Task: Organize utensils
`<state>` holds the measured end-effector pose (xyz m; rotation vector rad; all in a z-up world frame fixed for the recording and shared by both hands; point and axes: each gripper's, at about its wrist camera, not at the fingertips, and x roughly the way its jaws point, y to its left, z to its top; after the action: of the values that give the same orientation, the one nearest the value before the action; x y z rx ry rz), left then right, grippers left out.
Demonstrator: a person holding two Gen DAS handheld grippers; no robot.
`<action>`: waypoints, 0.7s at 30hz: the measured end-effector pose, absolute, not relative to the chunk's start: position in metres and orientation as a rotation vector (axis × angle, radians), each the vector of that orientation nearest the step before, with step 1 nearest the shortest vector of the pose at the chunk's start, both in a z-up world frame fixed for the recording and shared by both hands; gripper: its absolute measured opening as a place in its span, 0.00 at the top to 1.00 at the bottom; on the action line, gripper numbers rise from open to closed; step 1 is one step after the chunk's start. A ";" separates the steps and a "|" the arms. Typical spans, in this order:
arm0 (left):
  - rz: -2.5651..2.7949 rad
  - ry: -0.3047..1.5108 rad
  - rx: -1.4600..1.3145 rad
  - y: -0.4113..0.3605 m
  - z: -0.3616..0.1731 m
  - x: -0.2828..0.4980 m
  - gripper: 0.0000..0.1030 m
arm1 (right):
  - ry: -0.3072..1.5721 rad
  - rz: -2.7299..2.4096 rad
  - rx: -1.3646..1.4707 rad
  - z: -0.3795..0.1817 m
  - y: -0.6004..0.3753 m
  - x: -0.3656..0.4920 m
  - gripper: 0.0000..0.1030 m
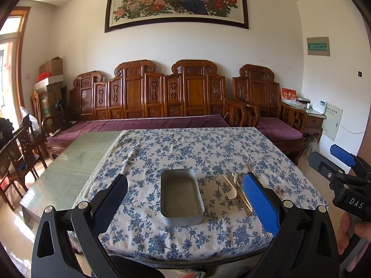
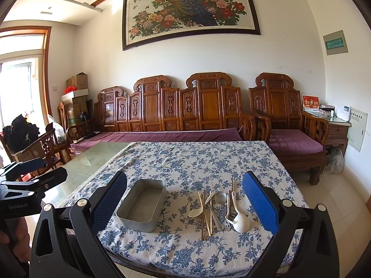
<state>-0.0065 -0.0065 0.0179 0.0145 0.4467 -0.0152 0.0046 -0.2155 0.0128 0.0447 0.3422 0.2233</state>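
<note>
A loose heap of pale wooden chopsticks (image 2: 204, 210), white ceramic spoons (image 2: 240, 220) and steel spoons (image 2: 220, 198) lies just right of the empty rectangular metal tin (image 2: 141, 205) on the blue-flowered cloth surface (image 2: 185, 162). Chopsticks look light and prone to roll; ceramic looks slick and chippable, best pinched mid-handle. The left tool (image 1: 185, 199) and right tool (image 2: 185, 205) both hover wide open, holding nothing.

tabletop cloth (image 2: 185, 162): white-ish, blue flower print all over. metal tray (image 2: 141, 205) plain dull grey. spoons: big one (image 2: 240, 222) white, smaller one (image 2: 196, 212) cream. chopsticks (image 2: 205, 215) tan wood. right claw (image 2: 185, 206) black frame, bright blue dimpled pads (image 2: 259, 206). left claw (image 1: 185, 201) same colours. sofa cushions (image 2: 162, 136) purple.
</note>
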 end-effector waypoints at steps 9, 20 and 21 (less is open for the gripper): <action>-0.029 0.476 0.014 -0.003 0.009 -0.001 0.06 | 0.352 0.223 0.048 0.015 -0.219 0.008 0.02; -0.090 0.600 0.020 -0.003 -0.026 0.031 0.06 | 0.428 0.246 0.039 -0.020 -0.229 0.048 0.12; -0.098 0.612 0.028 -0.004 -0.030 0.036 0.06 | 0.435 0.248 0.038 -0.024 -0.230 0.053 0.15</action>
<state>0.0361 -0.0044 -0.0298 0.0283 0.6124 -0.0978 0.0527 -0.2298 -0.0239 0.0381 0.4350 0.2478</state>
